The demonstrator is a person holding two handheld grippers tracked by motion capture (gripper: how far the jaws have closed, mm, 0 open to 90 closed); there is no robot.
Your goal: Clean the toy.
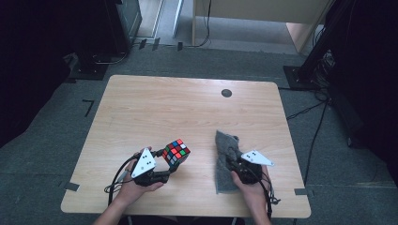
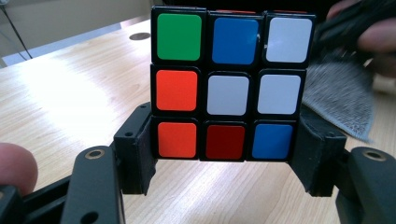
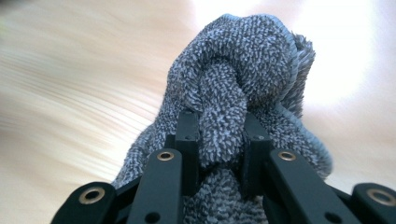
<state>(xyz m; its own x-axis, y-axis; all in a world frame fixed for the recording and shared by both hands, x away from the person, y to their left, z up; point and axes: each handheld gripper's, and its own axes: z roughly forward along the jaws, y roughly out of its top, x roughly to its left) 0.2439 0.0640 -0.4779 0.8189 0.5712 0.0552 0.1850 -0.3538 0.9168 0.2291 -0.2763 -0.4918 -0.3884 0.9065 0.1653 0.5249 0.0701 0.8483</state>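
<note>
My left gripper [image 2: 224, 154] is clamped on the bottom row of a puzzle cube [image 2: 229, 84], one jaw pressing each side of it. In the high view this gripper [image 1: 165, 165] holds the cube [image 1: 176, 152] tilted, near the table's [image 1: 155, 108] near edge and left of its middle, with one corner pointing toward the far edge. The cube has no long axis. In the left gripper view, the face toward the camera reads green, blue, white along the top; orange, white, white across the middle; orange, dark red, blue along the bottom. I can read no brand, label or writing on the cube or elsewhere.

My right gripper [image 3: 219, 140] is closed on a raised fold of a grey terry cloth [image 3: 243, 65], which bunches up between the jaws. In the high view this gripper [image 1: 233, 160] sits on the cloth [image 1: 224, 176] near the near edge, right of the table's middle. The cloth's long axis runs from the near edge toward the far edge. Cube and cloth lie apart.

A small dark round disc [image 1: 226, 93] sits in the tabletop near the far edge.
</note>
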